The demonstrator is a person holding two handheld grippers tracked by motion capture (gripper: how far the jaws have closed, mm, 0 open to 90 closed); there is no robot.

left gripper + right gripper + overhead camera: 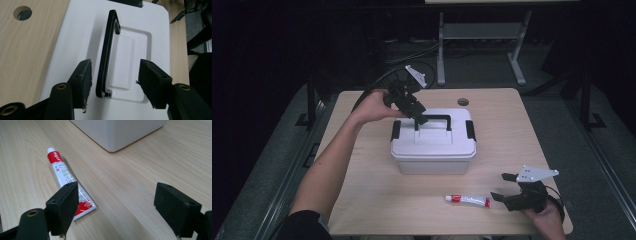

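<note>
Here the left tongs (421,119) hang over the lid of the white plastic storage box (433,150), which stands near the middle of the pale wooden table (362,200). In the left gripper view the box's black carrying handle (107,57) stands raised from its recess in the lid and runs up between the two black jaws. The jaws are apart, with the handle's near end between them; it lies much closer to the left-hand pad (86,80) than to the other, and a thin strip of white lid still shows between pad and handle (so the pads are not yet pressing on it, as far as this angle lets me judge). In the high view the person's left hand (374,106) reaches in from the box's far left corner, tongs angled down onto the left end of the handle. Black latches (470,129) sit at either short side of the lid.

The right tongs (501,186) rest low at the table's near right edge, jaws wide apart with nothing between them. A red-and-white tube (468,200) lies flat on the table just beside them, in front of the box; in the right gripper view its crimped end (85,206) lies next to the left-hand jaw, cap pointing away toward the box.
</note>
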